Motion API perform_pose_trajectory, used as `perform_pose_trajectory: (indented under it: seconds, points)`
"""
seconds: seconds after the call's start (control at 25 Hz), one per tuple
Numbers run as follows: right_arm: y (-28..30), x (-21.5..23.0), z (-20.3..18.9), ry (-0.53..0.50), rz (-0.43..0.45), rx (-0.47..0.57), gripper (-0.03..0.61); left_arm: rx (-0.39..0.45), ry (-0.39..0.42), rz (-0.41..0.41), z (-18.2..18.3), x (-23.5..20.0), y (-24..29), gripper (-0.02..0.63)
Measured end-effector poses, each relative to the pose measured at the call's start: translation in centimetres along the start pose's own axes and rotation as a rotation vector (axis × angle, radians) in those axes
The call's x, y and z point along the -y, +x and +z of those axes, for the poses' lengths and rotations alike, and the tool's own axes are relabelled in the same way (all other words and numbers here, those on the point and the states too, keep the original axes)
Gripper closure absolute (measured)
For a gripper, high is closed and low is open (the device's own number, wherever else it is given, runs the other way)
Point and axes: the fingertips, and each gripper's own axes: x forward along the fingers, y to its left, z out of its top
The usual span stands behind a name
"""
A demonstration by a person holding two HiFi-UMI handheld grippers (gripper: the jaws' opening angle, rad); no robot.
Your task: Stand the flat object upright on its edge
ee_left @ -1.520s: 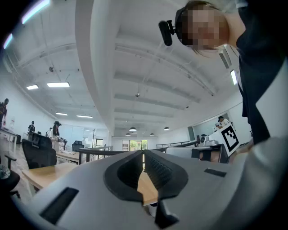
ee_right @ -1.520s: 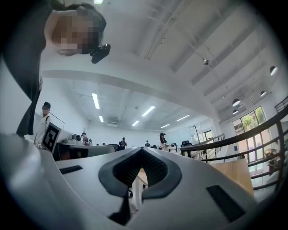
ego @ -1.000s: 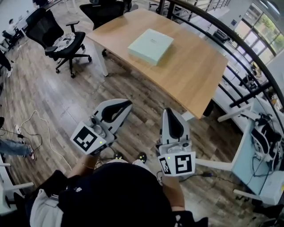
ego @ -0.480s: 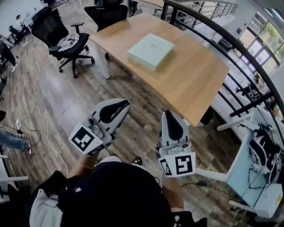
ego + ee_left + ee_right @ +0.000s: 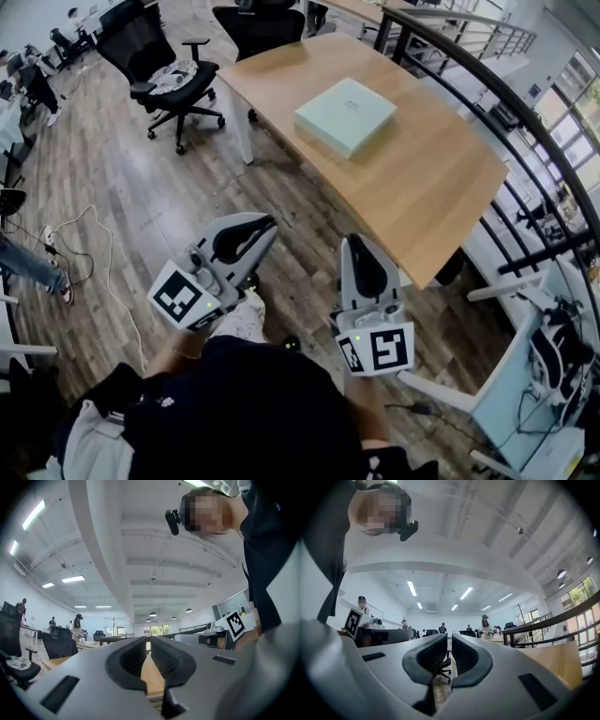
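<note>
A flat pale green box (image 5: 345,114) lies flat on the wooden table (image 5: 422,187), toward its far side. Both grippers hang over the wood floor, well short of the table's near edge. My left gripper (image 5: 266,223) is shut with nothing in it, its tips aimed toward the table. My right gripper (image 5: 359,240) is shut and empty too, close to the table's near edge. In the left gripper view the jaws (image 5: 149,645) meet with only the tabletop beyond them. The right gripper view shows its jaws (image 5: 450,641) together against the open office.
Black office chairs (image 5: 164,66) stand at the far left and behind the table (image 5: 261,23). A dark curved railing (image 5: 497,103) runs along the table's right side. A white cable (image 5: 98,272) lies on the floor at left. People stand far off in the office.
The view has shifted: the table and box sit further right and nearer now. Both grippers keep about the same pose, shut, a little closer to the table.
</note>
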Motion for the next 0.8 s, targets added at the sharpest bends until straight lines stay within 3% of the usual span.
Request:
perform_pose_trajectory:
  seconds: [0.36, 0.8]
  points:
    - [5.0, 2.0, -0.6, -0.035, -0.066, -0.012, 0.555, 0.059, -0.024, -0.120, -0.3, -4.7, 4.2, 0.592]
    - [13.8, 4.7, -2.0, -0.032, -0.169, -0.033, 0.555, 0.058, -0.057, -0.241, -2.0, -13.2, 9.1, 0.592]
